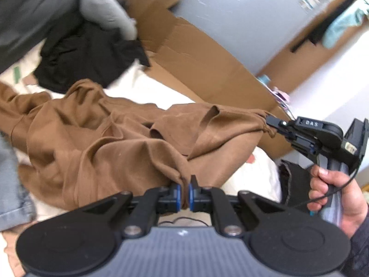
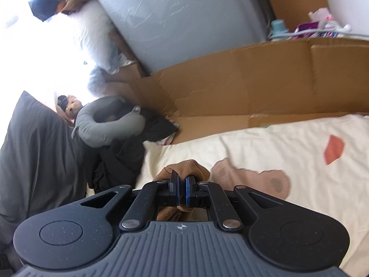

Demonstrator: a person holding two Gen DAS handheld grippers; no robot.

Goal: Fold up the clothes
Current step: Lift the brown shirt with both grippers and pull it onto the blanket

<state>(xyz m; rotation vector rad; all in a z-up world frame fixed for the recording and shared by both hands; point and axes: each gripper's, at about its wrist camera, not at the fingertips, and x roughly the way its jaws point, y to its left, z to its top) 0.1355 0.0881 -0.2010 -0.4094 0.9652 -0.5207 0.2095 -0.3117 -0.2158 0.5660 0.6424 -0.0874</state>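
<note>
Spreading across the bed (image 1: 253,173) is the cream sheet (image 2: 276,143), printed with tan and red shapes, and flattened cardboard (image 1: 196,55) runs along its far edge, with a grey plastic-wrapped slab (image 2: 184,18) leaning behind that. A heap of dark clothes (image 1: 87,55) sits at the head end, a grey neck pillow (image 2: 101,127) on top of it, beside a dark grey pillow (image 2: 34,157). A strip of blue denim (image 1: 9,184) shows at the left edge of my left view.

Lying rumpled on the sheet is the brown garment (image 1: 92,143), and I hold it at two spots. My left gripper (image 1: 184,192) has its jaws pressed together on a gathered edge nearest me. My right gripper (image 1: 271,124), seen from the side in the left view with my right hand (image 1: 332,191) around its handle, pinches another bunched corner, lifted clear of the sheet, so the cloth between the two grips is raised in folds. In the right view the brown cloth bulges out past the closed jaws.
</note>
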